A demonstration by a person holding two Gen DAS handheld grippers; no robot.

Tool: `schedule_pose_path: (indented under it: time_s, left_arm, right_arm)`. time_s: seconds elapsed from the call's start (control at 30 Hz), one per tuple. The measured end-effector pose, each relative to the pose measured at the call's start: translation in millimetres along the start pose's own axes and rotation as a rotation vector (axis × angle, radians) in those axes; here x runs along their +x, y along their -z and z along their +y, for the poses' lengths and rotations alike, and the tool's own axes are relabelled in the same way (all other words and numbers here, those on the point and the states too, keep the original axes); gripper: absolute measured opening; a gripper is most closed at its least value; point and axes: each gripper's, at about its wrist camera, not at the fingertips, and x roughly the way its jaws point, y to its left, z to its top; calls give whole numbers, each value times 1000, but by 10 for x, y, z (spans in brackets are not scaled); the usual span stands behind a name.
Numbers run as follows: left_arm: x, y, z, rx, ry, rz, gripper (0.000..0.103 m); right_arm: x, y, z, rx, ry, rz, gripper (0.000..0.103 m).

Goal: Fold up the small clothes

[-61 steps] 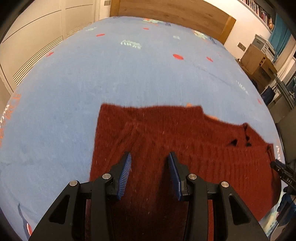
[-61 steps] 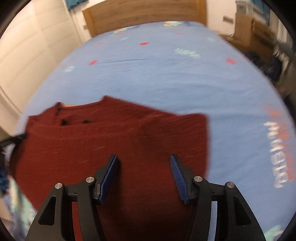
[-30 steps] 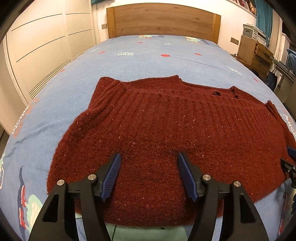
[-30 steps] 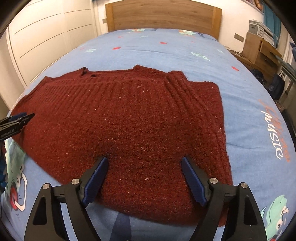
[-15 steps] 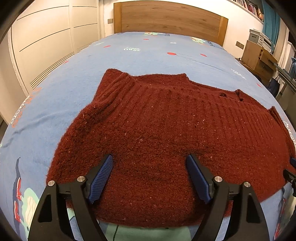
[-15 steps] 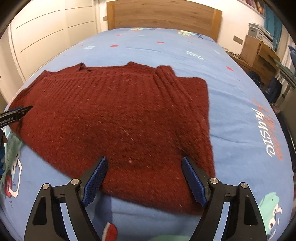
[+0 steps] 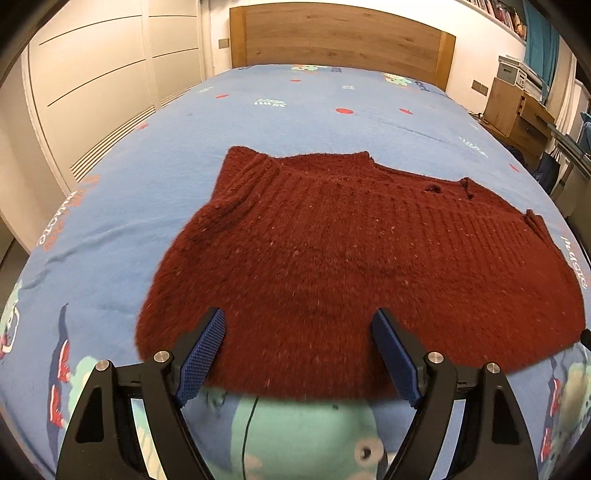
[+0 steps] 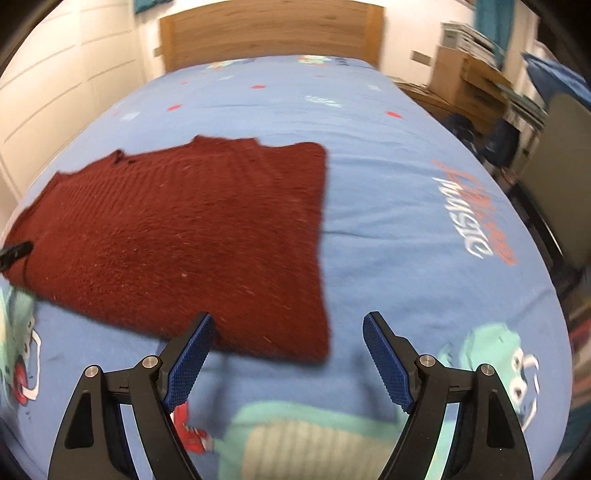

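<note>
both fingers (image 7: 297, 354) (image 8: 286, 354) spread apart over the maroon sweater (image 7: 351, 258), lying crosswise, neckline toward the headboard (image 7: 340, 35).

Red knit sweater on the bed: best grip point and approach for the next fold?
Likely the near hem corners of the red knit sweater. It lies flat on the blue bedspread, near edge facing both open grippers, left gripper and right gripper. Come in low from the near side, one finger sliding under the edge.
</note>
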Motion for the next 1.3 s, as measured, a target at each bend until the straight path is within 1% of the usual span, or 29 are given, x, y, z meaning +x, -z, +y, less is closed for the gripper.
schedule_pose_path:
  time_s: [0.17, 0.3, 0.43, 0.57, 0.77, 1.0, 1.3]
  left_arm:
    - [-246, 94, -16, -11, 1, -14, 78]
    - [-437, 172, -69, -5, 8, -27, 78]
    - [-562, 230, -90, -19, 29, -28, 78]
    - [-639, 292, -79, -54, 56, -19, 80]
    - [-646, 356, -24, -103, 76, 3, 82]
    - [-536, 389, 58, -151, 82, 27, 84]
    - [-323, 436, 160, -214, 112, 63, 85]
  right_arm:
    - [-269, 167, -79, 34, 0, -15, 83]
    - [-466, 319, -83, 66, -22, -27, 83]
    - [-622, 456, -28, 88, -49, -32, 83]
    - [-735, 576, 42, 108, -69, -35, 83]
    - [-811, 772, 95, 138, -86, -15, 83]
    - [-859, 919, 15, 187, -92, 7, 83]
    - [-824, 995, 12, 200, -73, 46, 83]
